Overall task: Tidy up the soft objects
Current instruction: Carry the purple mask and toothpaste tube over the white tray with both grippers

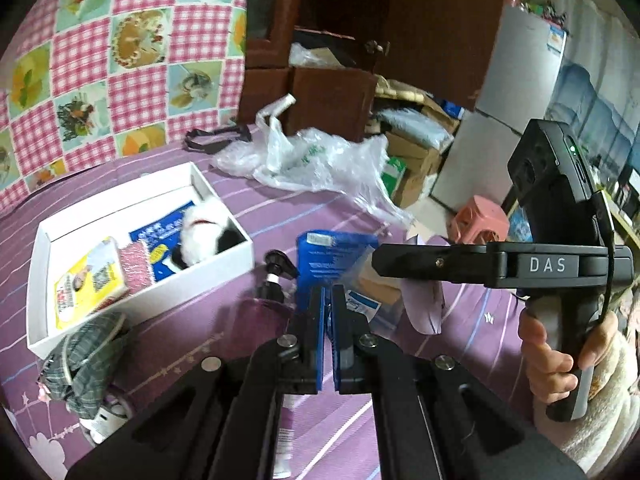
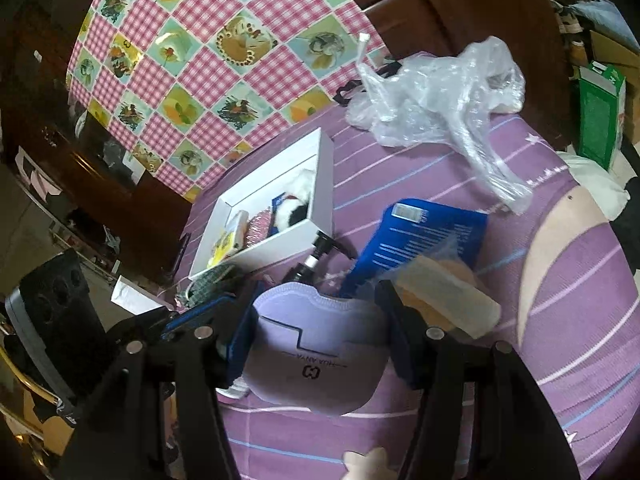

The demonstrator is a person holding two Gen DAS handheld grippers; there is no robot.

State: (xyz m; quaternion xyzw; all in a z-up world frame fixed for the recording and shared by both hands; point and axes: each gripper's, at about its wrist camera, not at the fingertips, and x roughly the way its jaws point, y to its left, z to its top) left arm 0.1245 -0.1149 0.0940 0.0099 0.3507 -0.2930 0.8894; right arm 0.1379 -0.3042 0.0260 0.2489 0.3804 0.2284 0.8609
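Left wrist view first: the left gripper (image 1: pixel 327 300) has its jaws pressed together with nothing between them, hovering over the purple striped bedsheet (image 1: pixel 280 216). Using the white box (image 1: pixel 224 276) as the landmark: it sits open on the sheet and holds a black-and-white plush toy (image 1: pixel 206 236) in its far right corner, a blue packet (image 1: pixel 160 240) under the toy, plus a yellow packet (image 1: pixel 86 280) and a small pink checked item (image 1: pixel 138 270) toward its near end. Just right of the box stands a dark pump bottle (image 1: pixel 268 280), then a blue package (image 1: pixel 332 252). A green plaid cloth (image 1: pixel 84 356) lies bunched at the box's near corner. A crumpled clear plastic bag (image 1: pixel 320 160) sits beyond the box. Well right of the box, a hand (image 1: pixel 560 360) holds the right gripper (image 1: pixel 404 260) side-on.

Right wrist view: the right gripper (image 2: pixel 320 344) is clamped on a lilac soft pad (image 2: pixel 316 356) with a printed logo, pads squeezing both its sides, held up near the box's (image 2: pixel 324 172) close end. The blue package (image 2: pixel 420 236) and plastic bag (image 2: pixel 436 100) are right of the box.
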